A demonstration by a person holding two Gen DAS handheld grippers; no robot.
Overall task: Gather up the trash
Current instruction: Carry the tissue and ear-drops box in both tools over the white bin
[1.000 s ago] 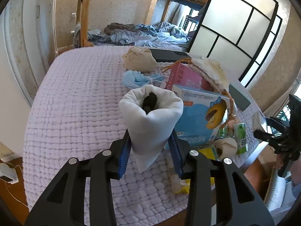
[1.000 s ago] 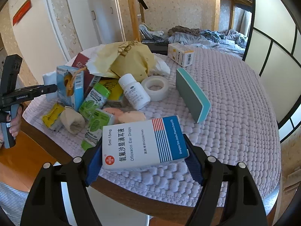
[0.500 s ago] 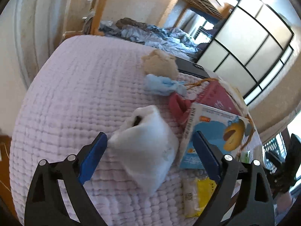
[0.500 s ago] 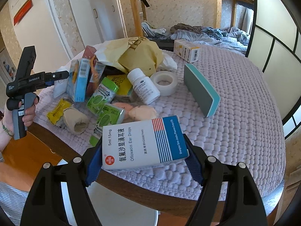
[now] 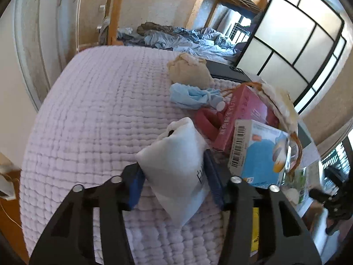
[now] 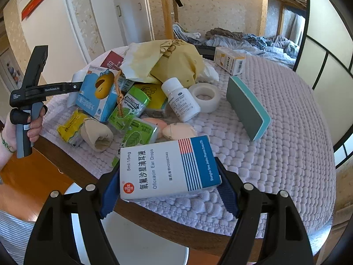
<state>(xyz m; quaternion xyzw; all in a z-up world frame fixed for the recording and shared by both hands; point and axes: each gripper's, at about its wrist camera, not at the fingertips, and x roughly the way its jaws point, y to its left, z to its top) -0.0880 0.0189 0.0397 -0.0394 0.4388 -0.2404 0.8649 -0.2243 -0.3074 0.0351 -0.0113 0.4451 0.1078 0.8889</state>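
**Left wrist view: tongs closing on a white pouch**

Left wrist view shows the left tongs (image 5: pixel 174 176) closing on a white pouch (image 5: pixel 176 165), pads at both its sides, near the tabletop's (image 5: pixel 99 110) front edge; likely gripped low so the open top stays up. Beside it stand a blue carton (image 5: pixel 258 154) and a pink box (image 5: pixel 242 114). Right tongs (image 6: pixel 169 190) hold an ear-drops box (image 6: pixel 167 167) flat by its short ends over the front edge; other trash (image 6: pixel 132 101) lies heaped toward the left edge.
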